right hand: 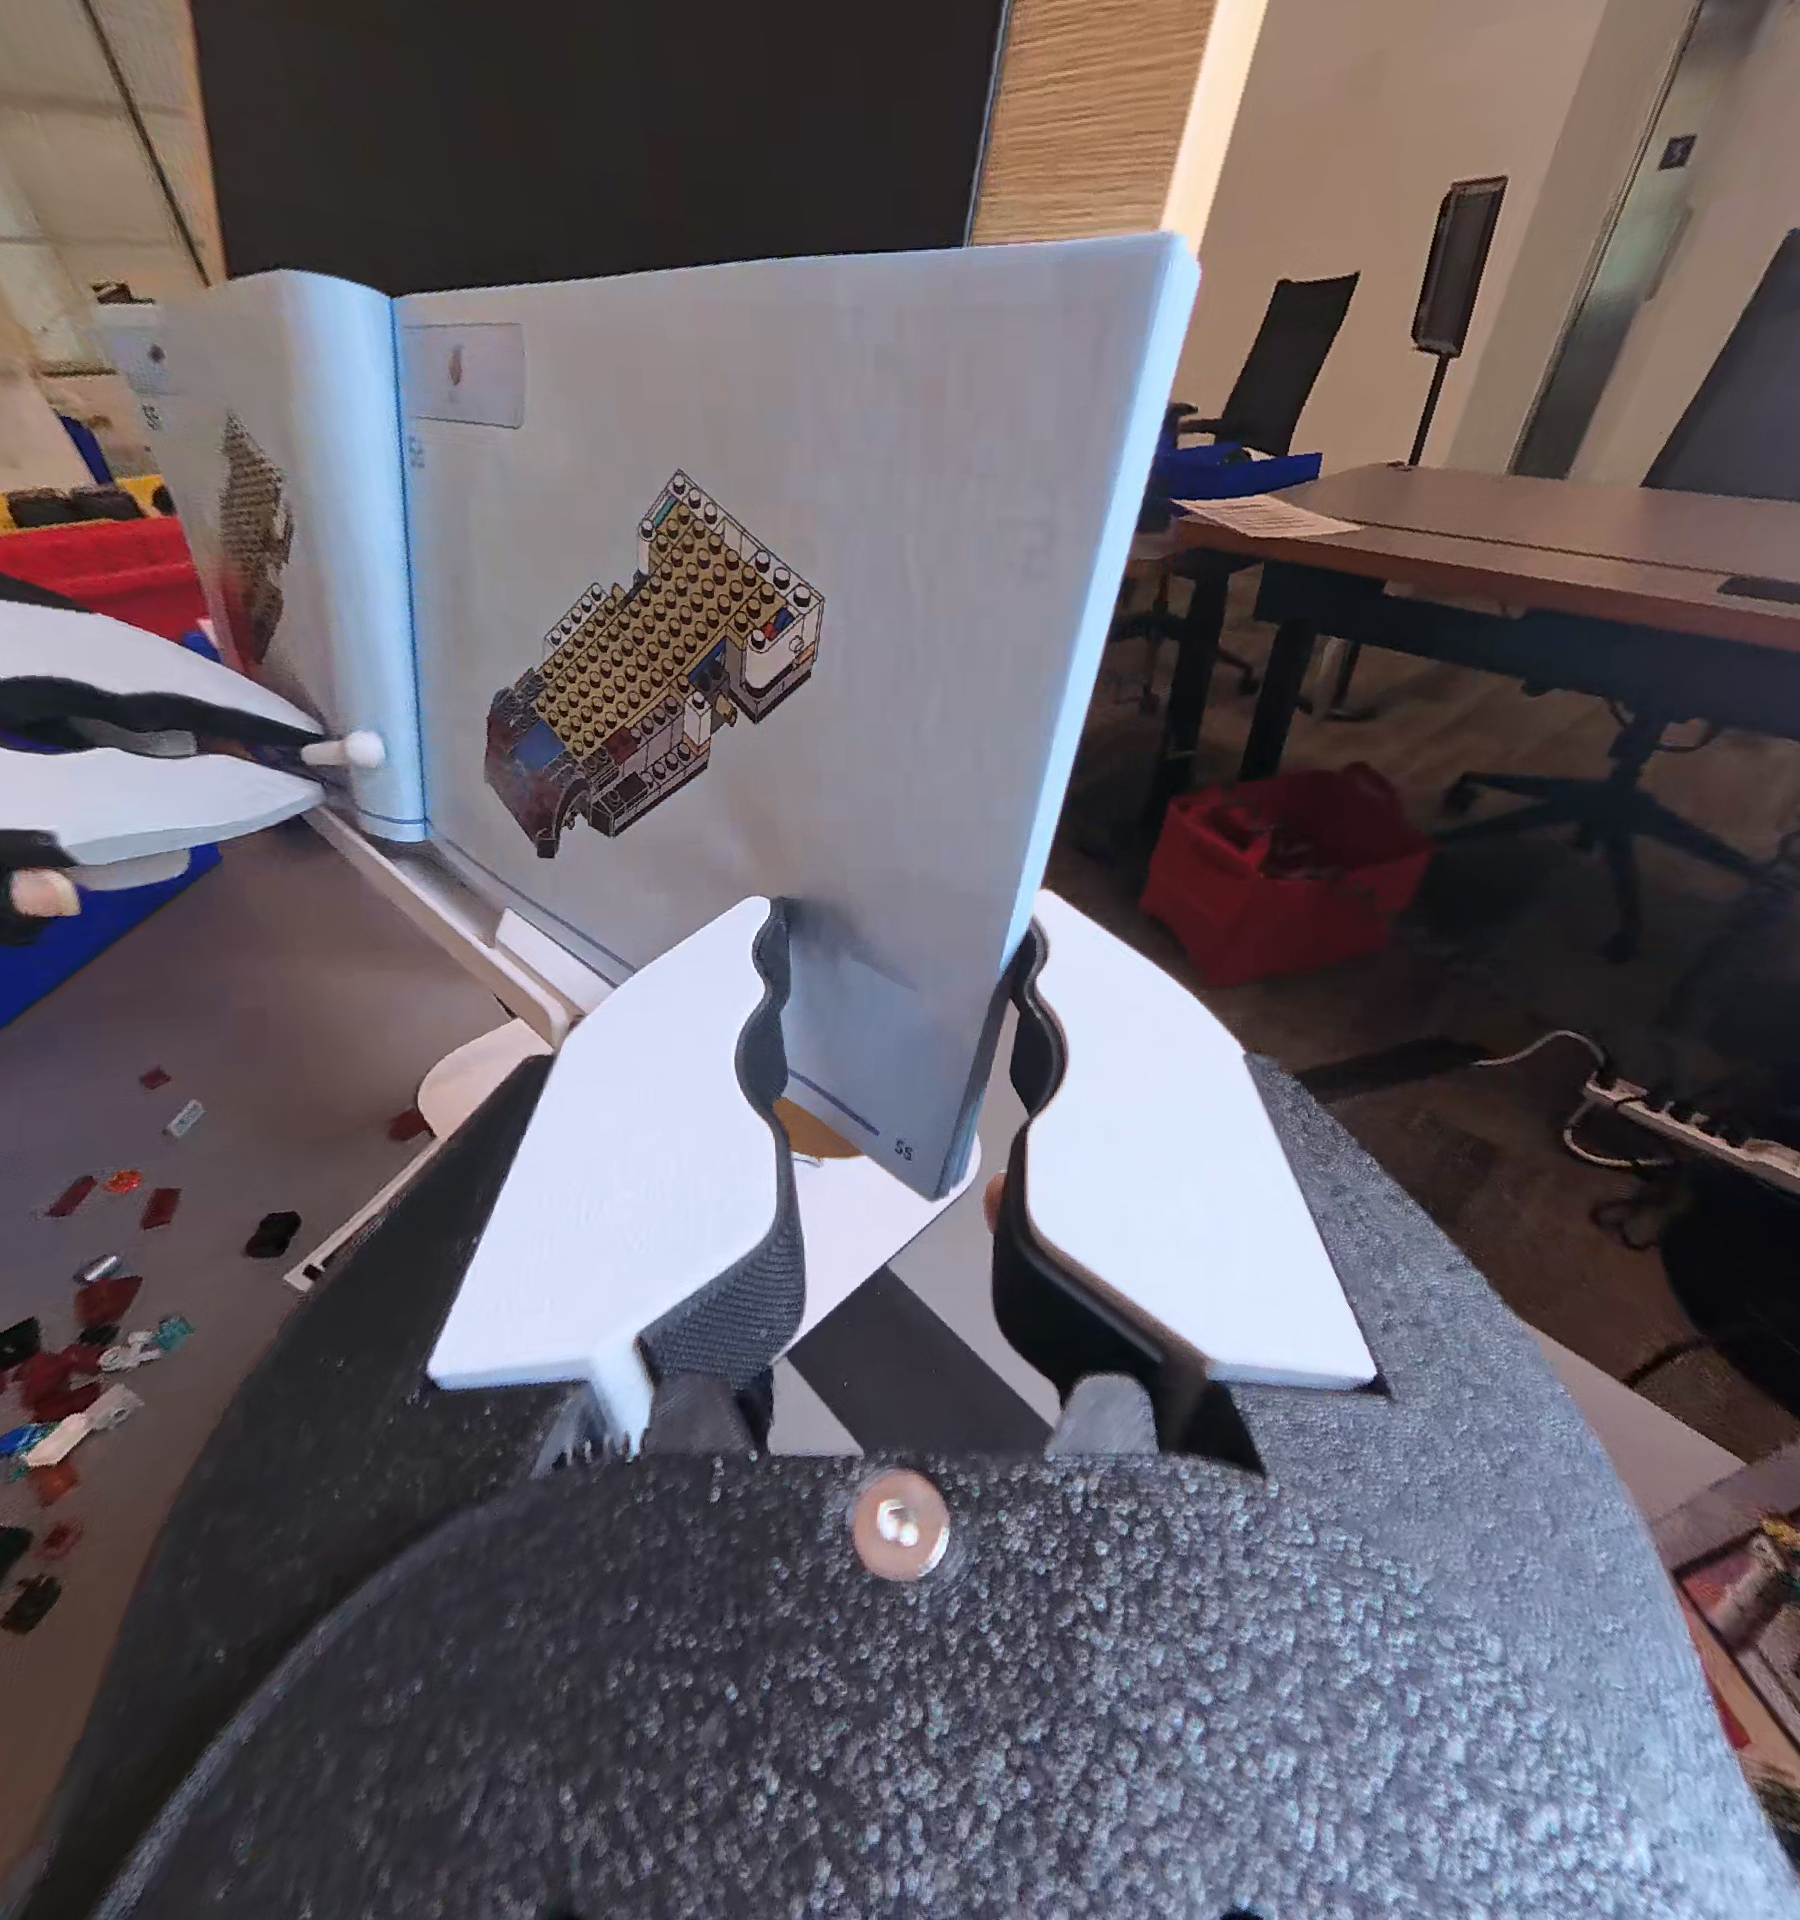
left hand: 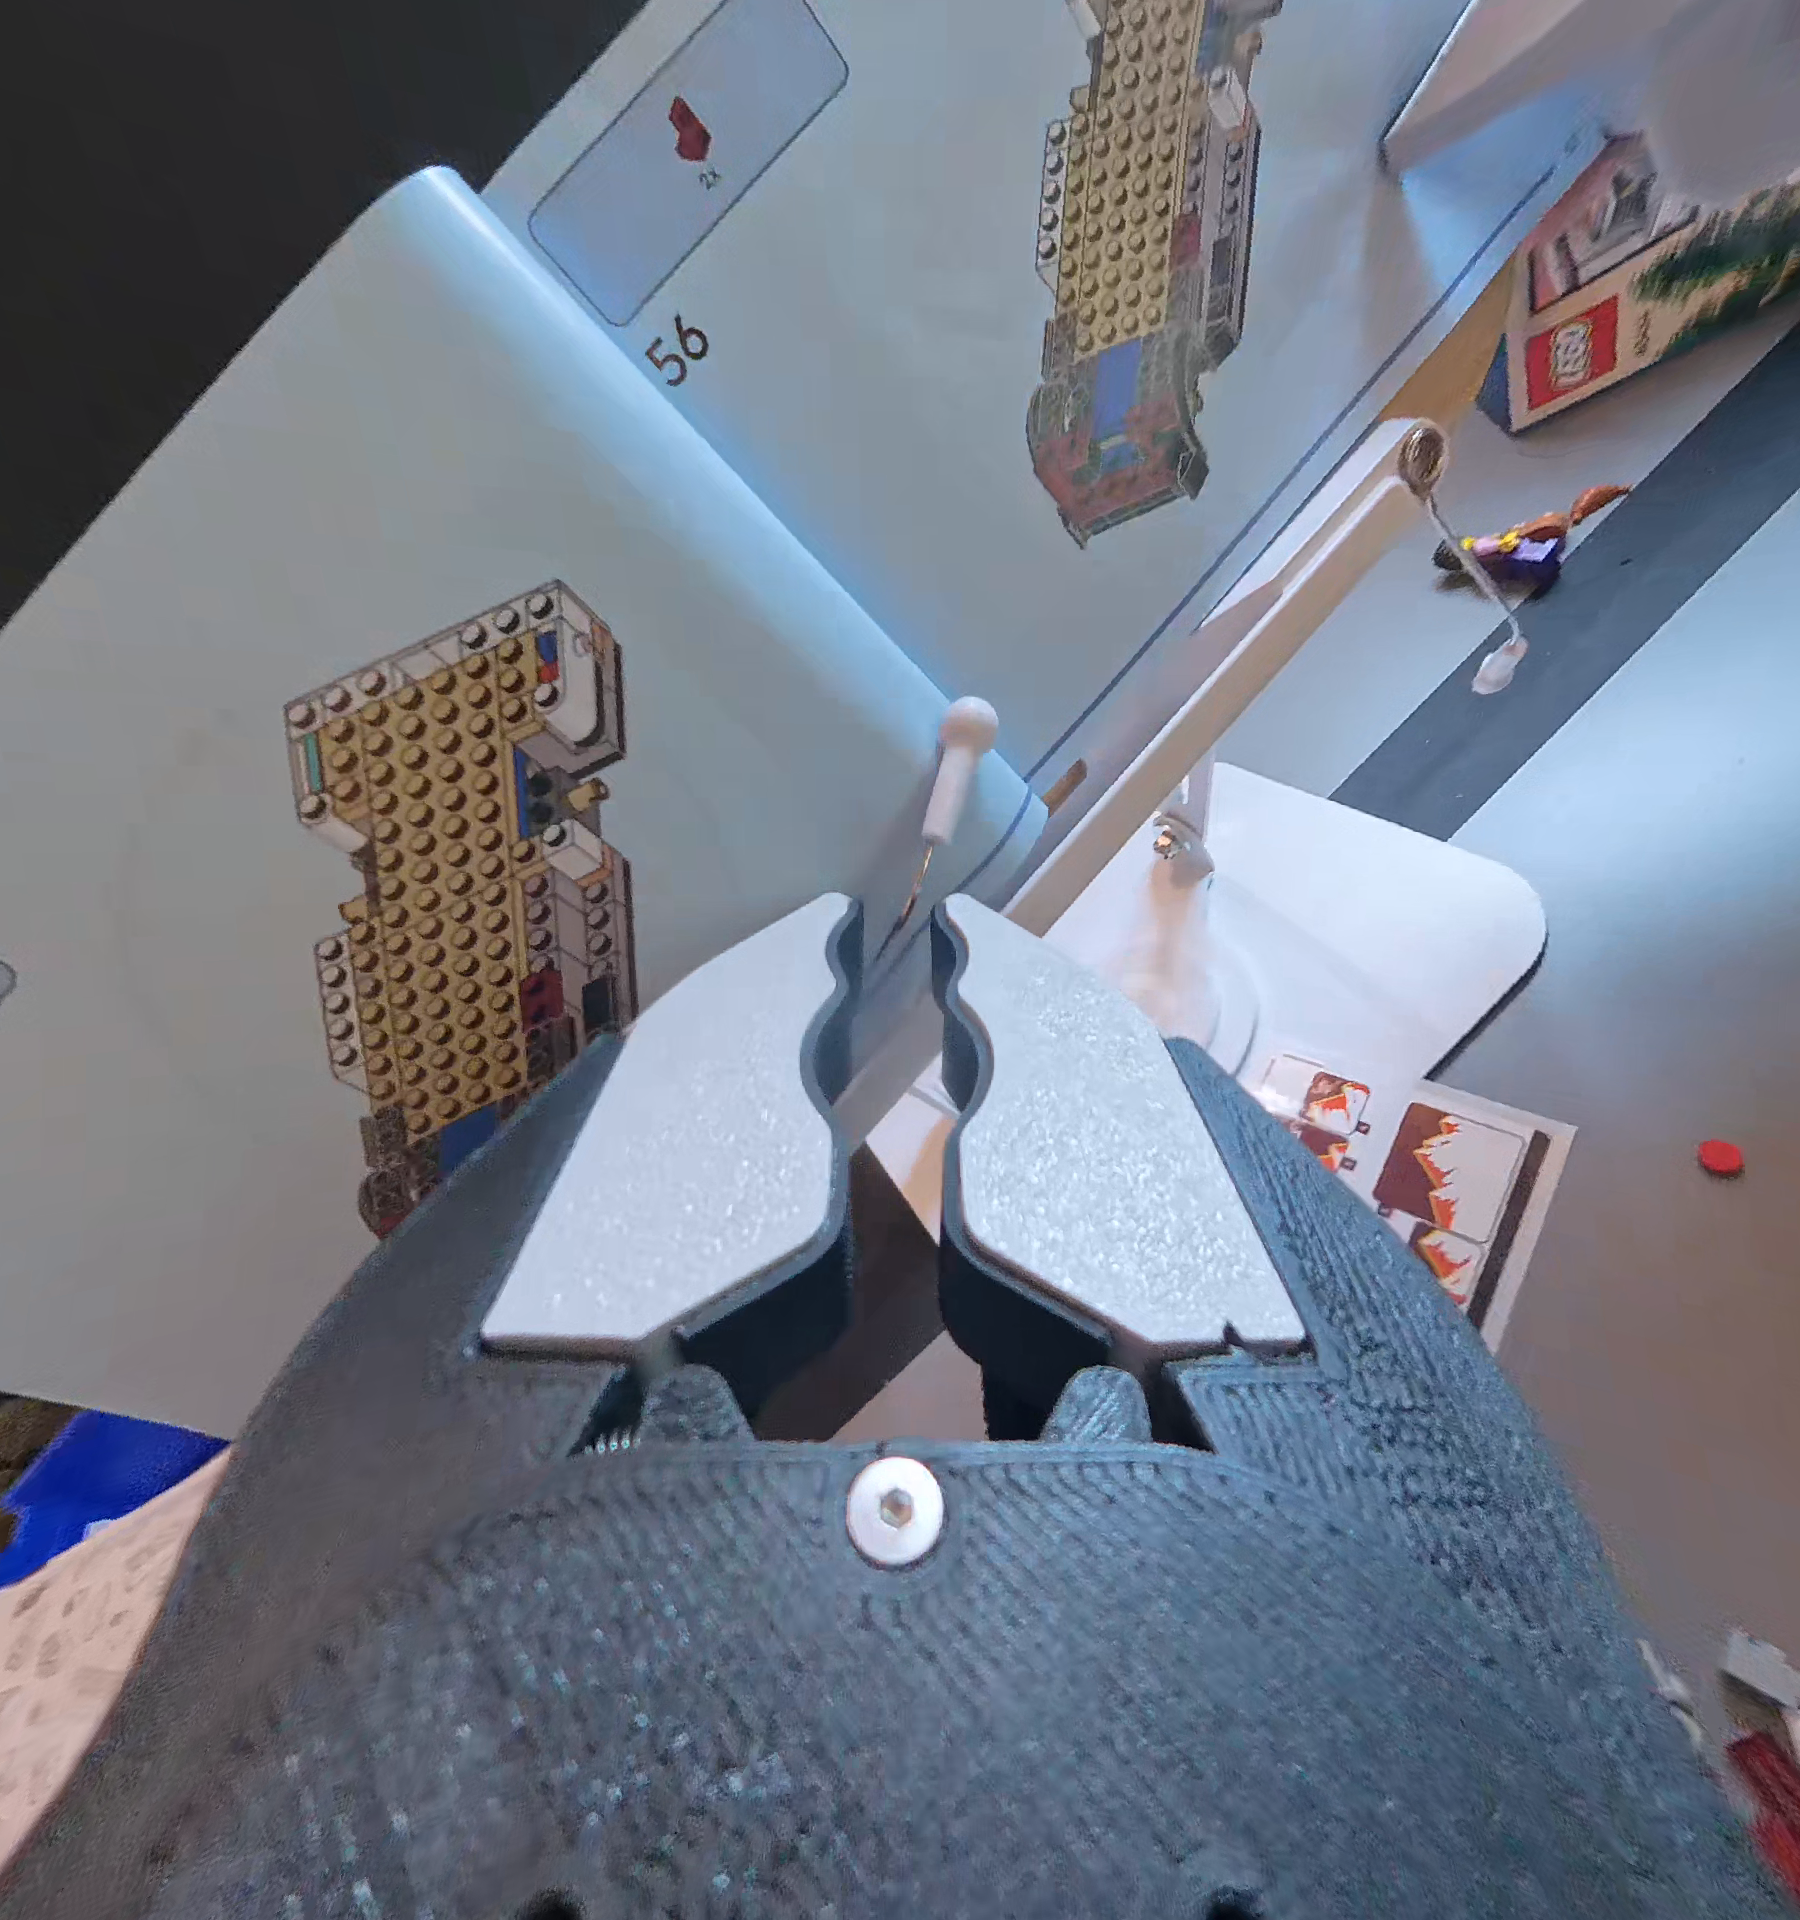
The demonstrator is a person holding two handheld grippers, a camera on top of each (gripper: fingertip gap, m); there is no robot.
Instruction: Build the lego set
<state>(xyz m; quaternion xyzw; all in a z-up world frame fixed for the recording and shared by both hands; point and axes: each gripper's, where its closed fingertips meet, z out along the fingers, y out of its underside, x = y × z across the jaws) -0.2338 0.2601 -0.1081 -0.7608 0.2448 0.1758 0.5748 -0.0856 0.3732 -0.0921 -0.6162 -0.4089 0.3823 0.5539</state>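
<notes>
Risk, as I judge it: the raised block of pages could crease, tear or slip, since only a narrow strip of paper sits in the right tool [right hand: 901, 961]; a sideways tug could also rock the white book stand [left hand: 1395, 935] near the worktop's edge. Right tool spread, jaws straddling the lower outer corner of the instruction booklet [right hand: 771, 520], contact unclear. Left tool [left hand: 896, 935] nearly closed around the wire of the white-tipped page holder [left hand: 953, 769] at the booklet's bottom edge
</notes>
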